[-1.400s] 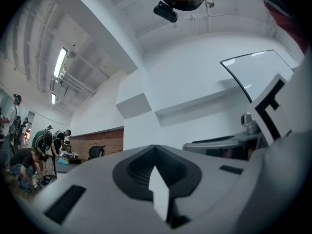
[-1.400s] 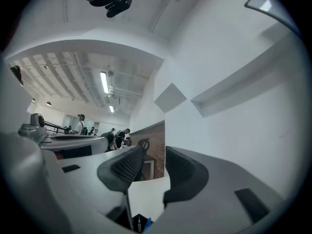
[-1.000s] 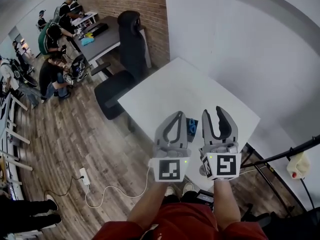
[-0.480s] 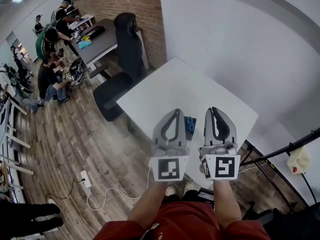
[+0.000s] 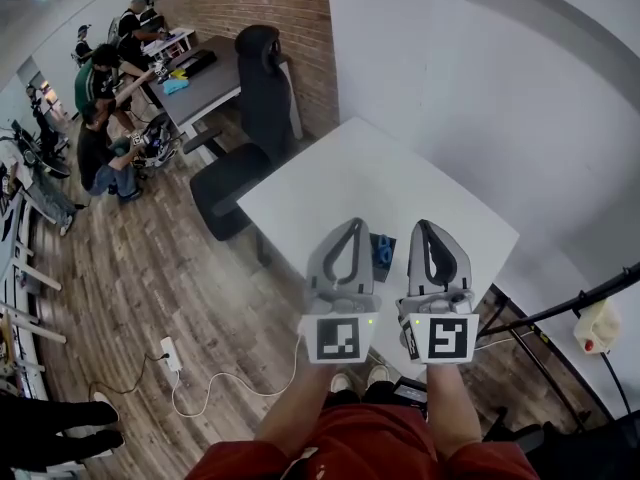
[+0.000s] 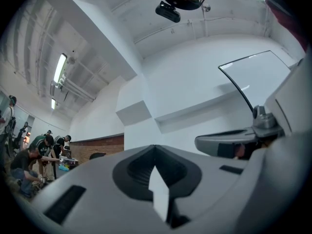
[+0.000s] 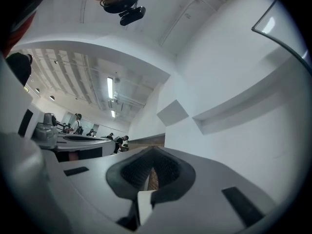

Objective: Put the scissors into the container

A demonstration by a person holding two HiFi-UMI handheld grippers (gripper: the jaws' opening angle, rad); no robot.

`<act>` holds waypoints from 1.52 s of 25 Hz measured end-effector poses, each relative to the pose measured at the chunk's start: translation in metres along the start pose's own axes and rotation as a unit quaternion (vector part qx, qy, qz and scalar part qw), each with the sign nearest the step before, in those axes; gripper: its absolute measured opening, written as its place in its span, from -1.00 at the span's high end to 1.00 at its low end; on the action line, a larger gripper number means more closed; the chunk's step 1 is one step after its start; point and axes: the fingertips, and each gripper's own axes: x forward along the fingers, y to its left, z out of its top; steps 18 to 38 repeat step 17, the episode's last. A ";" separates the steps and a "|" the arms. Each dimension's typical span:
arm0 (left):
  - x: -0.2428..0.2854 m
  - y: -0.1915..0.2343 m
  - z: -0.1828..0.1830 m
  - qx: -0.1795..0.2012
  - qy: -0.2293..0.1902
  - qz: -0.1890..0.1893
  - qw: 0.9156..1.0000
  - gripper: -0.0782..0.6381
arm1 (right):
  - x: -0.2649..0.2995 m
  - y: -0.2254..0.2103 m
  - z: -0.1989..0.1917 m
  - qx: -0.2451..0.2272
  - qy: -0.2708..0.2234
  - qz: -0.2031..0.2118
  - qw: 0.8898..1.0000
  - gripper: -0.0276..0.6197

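The room is lit evenly and brightly by ceiling tubes (image 6: 60, 68). Strong fisheye bending is seen at the edges, with dark corners in both gripper views. Near parts are slightly blurred.

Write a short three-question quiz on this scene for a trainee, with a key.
1. True or false: the right gripper holds the scissors.
2. Where are the scissors? A) down on the table, seen between the two grippers; B) on the black chair; C) on the floor by the cable.
3. Fill in: the left gripper is ____ and holds nothing.
Key: 1 false, its jaws have just closed on nothing; 2 A; 3 shut.
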 end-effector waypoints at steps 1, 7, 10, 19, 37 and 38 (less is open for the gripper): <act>0.000 0.000 0.000 0.003 0.001 0.000 1.000 0.75 | 0.000 0.000 0.000 0.000 0.000 0.000 1.000 0.88; 0.001 0.005 0.002 0.015 -0.005 0.006 1.000 0.75 | 0.005 0.004 -0.001 0.001 0.000 0.008 1.000 0.88; 0.003 0.004 -0.001 0.013 -0.004 0.006 1.000 0.75 | 0.007 0.002 -0.003 0.002 0.000 0.007 1.000 0.88; 0.007 0.001 0.001 0.026 -0.013 0.005 1.000 0.75 | 0.007 -0.004 -0.007 0.001 0.000 0.007 1.000 0.88; 0.007 0.001 0.001 0.026 -0.013 0.005 1.000 0.75 | 0.007 -0.004 -0.007 0.001 0.000 0.007 1.000 0.88; 0.007 0.001 0.001 0.026 -0.013 0.005 1.000 0.75 | 0.007 -0.004 -0.007 0.001 0.000 0.007 1.000 0.88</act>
